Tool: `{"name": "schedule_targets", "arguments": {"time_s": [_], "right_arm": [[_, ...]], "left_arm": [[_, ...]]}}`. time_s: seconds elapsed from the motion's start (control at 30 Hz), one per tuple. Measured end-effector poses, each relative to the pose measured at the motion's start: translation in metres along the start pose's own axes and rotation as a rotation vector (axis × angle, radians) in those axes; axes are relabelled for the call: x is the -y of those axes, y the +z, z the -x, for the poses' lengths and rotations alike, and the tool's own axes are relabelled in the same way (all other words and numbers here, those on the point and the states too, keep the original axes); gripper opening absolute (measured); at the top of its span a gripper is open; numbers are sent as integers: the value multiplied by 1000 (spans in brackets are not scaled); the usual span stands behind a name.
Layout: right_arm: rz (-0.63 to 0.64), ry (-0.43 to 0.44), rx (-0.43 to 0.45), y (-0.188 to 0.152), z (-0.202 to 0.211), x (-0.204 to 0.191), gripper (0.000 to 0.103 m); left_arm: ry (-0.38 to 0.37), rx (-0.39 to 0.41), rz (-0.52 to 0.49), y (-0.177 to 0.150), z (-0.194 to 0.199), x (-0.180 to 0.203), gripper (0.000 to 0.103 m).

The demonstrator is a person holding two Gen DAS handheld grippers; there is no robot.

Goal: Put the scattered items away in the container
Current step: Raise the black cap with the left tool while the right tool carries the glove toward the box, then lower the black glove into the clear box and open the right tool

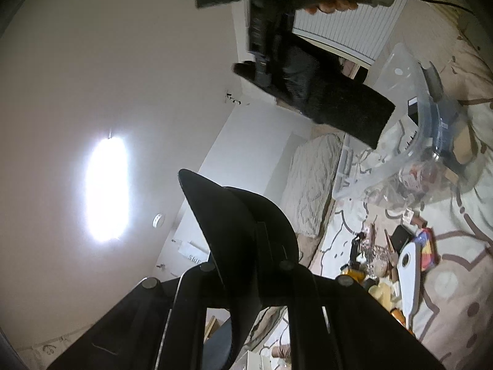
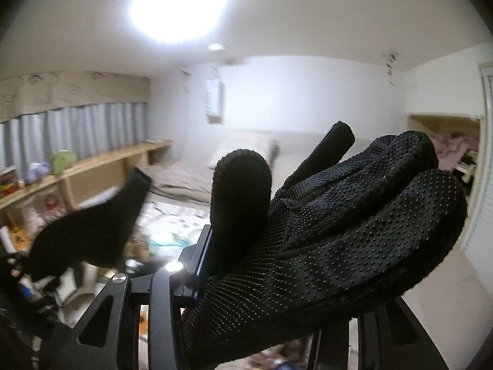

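Black glove (image 2: 323, 231) clamped in right tongs (image 2: 246, 166), seen upper centre of left view, just left of clear container (image 1: 431, 141). Left tongs (image 1: 240, 215) together, empty. Glove to be carried fully over the rim before release.

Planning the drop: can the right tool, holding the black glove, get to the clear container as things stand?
Probably yes: the right tool holds the black glove in the air close beside the clear container, and nothing visible stands between them.
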State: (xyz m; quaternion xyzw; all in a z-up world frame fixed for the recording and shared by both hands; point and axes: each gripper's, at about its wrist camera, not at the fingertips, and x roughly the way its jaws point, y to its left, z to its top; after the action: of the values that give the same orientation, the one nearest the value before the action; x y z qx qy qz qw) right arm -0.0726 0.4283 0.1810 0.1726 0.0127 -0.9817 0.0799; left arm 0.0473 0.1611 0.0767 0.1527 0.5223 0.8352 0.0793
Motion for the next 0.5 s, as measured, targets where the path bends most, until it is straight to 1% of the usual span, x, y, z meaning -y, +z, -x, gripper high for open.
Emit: {"name": "schedule_targets", "arguments": {"time_s": [0.1, 0.2, 0.27, 0.37, 0.5], "right_arm": [[11, -50, -74, -5, -26, 20, 44], [23, -75, -151, -12, -53, 35, 44], [25, -83, -190, -18, -68, 44, 44], [33, -82, -249, -25, -92, 58, 44], [79, -70, -358, -36, -124, 70, 44]], "left_arm": [[-6, 12, -5, 7, -12, 7, 11], [-14, 24, -10, 14, -22, 11, 11], [-21, 33, -13, 16, -37, 26, 11], [-29, 44, -15, 24, -50, 30, 11], [-36, 60, -19, 35, -65, 37, 11]]}}
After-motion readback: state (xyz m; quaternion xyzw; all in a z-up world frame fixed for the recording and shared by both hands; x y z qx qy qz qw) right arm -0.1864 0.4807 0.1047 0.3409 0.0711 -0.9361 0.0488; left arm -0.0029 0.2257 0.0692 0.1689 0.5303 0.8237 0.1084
